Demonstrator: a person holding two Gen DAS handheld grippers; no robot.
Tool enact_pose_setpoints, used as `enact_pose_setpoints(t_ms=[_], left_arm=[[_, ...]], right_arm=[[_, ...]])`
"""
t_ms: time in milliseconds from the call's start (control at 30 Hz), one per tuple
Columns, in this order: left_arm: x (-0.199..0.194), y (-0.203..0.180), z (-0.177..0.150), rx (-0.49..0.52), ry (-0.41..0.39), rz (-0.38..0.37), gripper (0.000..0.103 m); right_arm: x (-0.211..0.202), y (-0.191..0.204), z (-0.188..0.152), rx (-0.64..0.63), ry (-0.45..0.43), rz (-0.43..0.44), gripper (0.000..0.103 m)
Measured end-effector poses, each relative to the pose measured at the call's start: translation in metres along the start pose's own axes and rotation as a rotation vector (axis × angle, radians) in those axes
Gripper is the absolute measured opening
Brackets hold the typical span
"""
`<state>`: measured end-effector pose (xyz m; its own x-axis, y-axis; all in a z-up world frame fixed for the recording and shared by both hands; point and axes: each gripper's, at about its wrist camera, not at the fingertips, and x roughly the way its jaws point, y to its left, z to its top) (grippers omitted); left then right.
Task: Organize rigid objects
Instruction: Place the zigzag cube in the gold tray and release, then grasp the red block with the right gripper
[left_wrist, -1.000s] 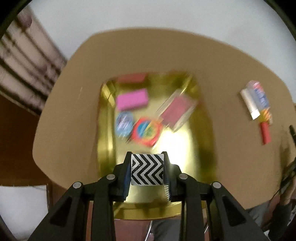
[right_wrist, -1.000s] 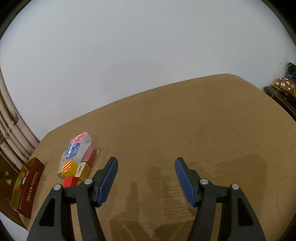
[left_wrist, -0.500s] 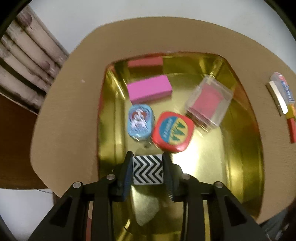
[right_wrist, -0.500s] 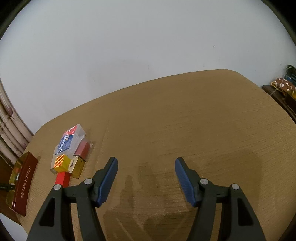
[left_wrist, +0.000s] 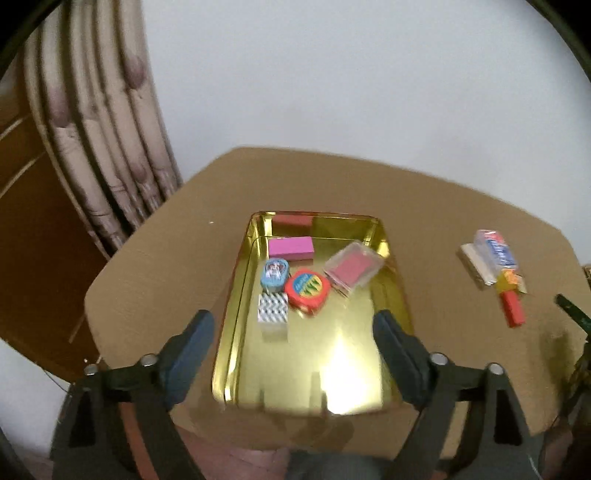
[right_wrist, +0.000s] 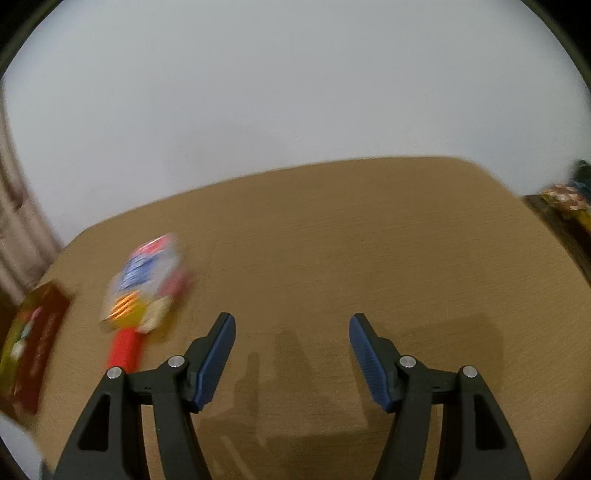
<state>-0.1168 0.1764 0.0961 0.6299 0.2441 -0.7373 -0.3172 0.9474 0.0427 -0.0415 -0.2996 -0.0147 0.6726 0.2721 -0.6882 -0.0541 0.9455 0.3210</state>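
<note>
**Chevron block rests in the gold tray**

The left gripper (left_wrist: 291, 341) has its jaws released above the shiny gold metal tray (left_wrist: 236, 295). The black-and-white chevron block (left_wrist: 273, 314) sits at the tray's 9 o'clock side, touching the red rounded tin (left_wrist: 307, 290). The right gripper (right_wrist: 291, 345), jaws spread, holds nothing over the brown wooden tabletop (right_wrist: 369, 240).

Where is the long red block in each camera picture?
Left wrist view: the red block lies at the far right on the table, just below the cluster of small boxes.
Right wrist view: it is at lower left, blurred, poking out below the same cluster.
Shared landmark: that cluster of small boxes.
</note>
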Motion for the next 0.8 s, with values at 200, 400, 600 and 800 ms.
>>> enact_pose_setpoints(t_ms=[200, 400, 600, 800], left_arm=[[-0.035, -0.008, -0.064, 0.018, -0.017, 0.014, 0.086], [-0.031, 0.006, -0.102, 0.012, 0.031, 0.015, 0.086], [-0.01, 0.008, -0.111, -0.018, 0.111, -0.03, 0.086], [-0.008, 0.007, -0.115, -0.025, 0.123, -0.042, 0.086]], right_arm=[[0.023, 0.089, -0.011, -0.114, 0.153, 0.116, 0.066], [0.051, 0.114, -0.008, -0.162, 0.195, 0.023, 0.064], [0.07, 0.114, -0.012, -0.15, 0.247, -0.026, 0.05], [0.071, 0.119, -0.014, -0.196, 0.26, -0.081, 0.03]])
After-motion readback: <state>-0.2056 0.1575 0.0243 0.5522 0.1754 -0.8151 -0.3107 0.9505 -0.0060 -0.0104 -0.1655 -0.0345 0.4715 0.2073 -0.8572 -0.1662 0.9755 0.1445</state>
